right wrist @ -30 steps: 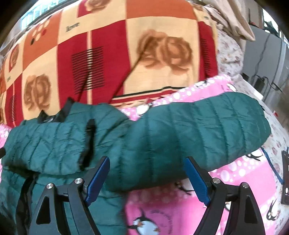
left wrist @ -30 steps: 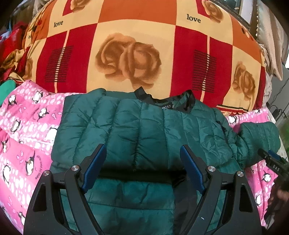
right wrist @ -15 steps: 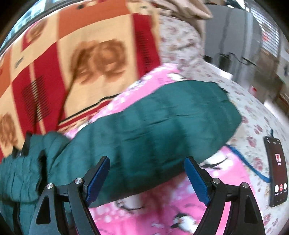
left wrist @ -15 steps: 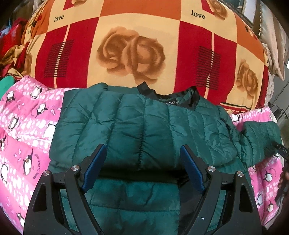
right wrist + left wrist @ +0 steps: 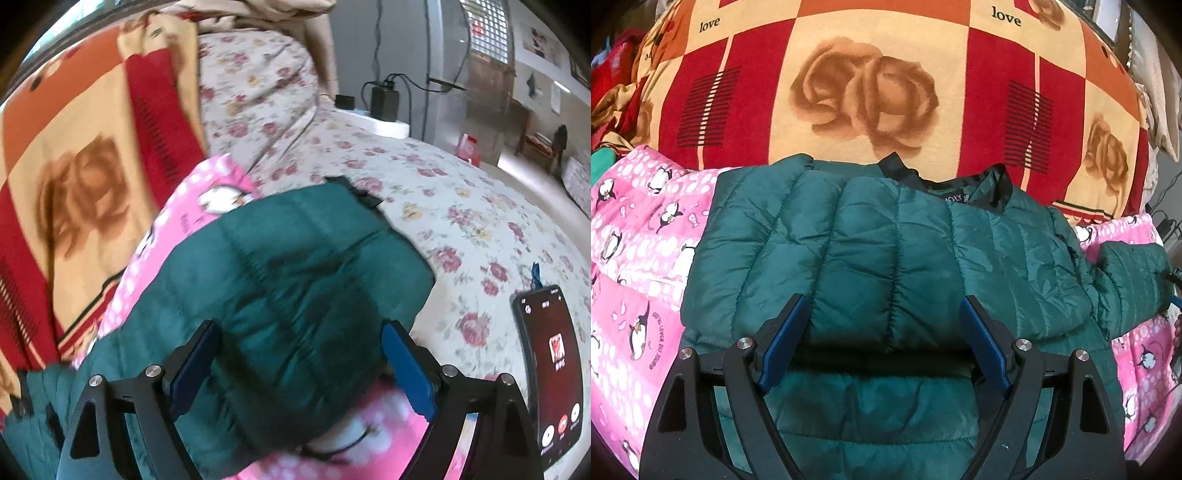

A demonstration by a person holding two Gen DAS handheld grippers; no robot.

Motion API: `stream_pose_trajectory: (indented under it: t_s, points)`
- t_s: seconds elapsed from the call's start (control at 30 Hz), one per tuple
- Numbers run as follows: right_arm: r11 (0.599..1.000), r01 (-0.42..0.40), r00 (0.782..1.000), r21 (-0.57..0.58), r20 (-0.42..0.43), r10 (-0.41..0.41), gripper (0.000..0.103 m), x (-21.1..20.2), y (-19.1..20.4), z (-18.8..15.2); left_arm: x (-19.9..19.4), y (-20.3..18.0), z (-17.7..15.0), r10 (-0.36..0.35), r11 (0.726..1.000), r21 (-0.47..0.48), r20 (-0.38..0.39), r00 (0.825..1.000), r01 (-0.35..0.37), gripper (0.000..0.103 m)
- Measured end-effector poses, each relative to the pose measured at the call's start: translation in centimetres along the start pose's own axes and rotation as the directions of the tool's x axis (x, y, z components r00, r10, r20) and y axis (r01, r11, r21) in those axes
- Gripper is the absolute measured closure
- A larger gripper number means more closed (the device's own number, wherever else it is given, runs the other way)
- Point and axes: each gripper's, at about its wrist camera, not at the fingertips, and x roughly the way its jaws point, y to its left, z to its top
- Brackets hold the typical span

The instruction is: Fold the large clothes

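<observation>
- Lying spread on a pink blanket (image 5: 639, 236), the green jacket (image 5: 871, 240) has one sleeve (image 5: 295, 280) stretched sideways
- left gripper (image 5: 882, 343) hangs wide open over the jacket's front, holding nothing
- right gripper (image 5: 301, 369) gapes wide over the sleeve; a phone (image 5: 550, 373) lies nearby

Right gripper (image 5: 301, 363) straddles green sleeve (image 5: 295, 280) (blurred).

Floral bed (image 5: 424, 206): pink penguin quilt (image 5: 639, 236), phone (image 5: 550, 373).
</observation>
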Motion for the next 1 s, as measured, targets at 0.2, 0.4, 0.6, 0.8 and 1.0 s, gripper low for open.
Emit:
stream_pose_trajectory:
  t_s: [0.2, 0.4, 0.6, 0.8, 1.0]
  points:
    - [0.997, -0.04, 0.999, 0.062, -0.031, 0.042, 0.007, 2.0, -1.6, 1.4, 0.6, -0.1, -0.1, 0.008, 1.0, 0.003, -0.003, 1.0, -0.008, 0.019]
    - [0.986, -0.162, 0.986, 0.045, -0.024, 0.163, 0.047, 2.5, -0.5, 1.0, 0.7, -0.3, -0.2, 0.019, 1.0, 0.025, -0.003, 1.0, -0.018, 0.019]
    - [0.972, -0.226, 0.971, -0.059, 0.06, 0.229, 0.079, -1.8, 1.8, 0.1, 0.3, 0.2, 0.0, 0.014, 1.0, 0.008, 0.007, 1.0, -0.014, 0.019]
    - [0.916, -0.37, 0.921, -0.153, 0.07, 0.384, 0.079, -6.2, 6.0, -1.5, -0.6, 0.7, 0.3, 0.022, 1.0, -0.018, 0.025, 0.999, -0.022, 0.019]
    - [0.841, -0.474, 0.868, -0.261, 0.02, 0.496, 0.079, -9.5, 12.3, -4.8, -1.6, 1.2, 0.6, 0.087, 0.996, -0.004, 0.058, 0.994, -0.087, 0.019]
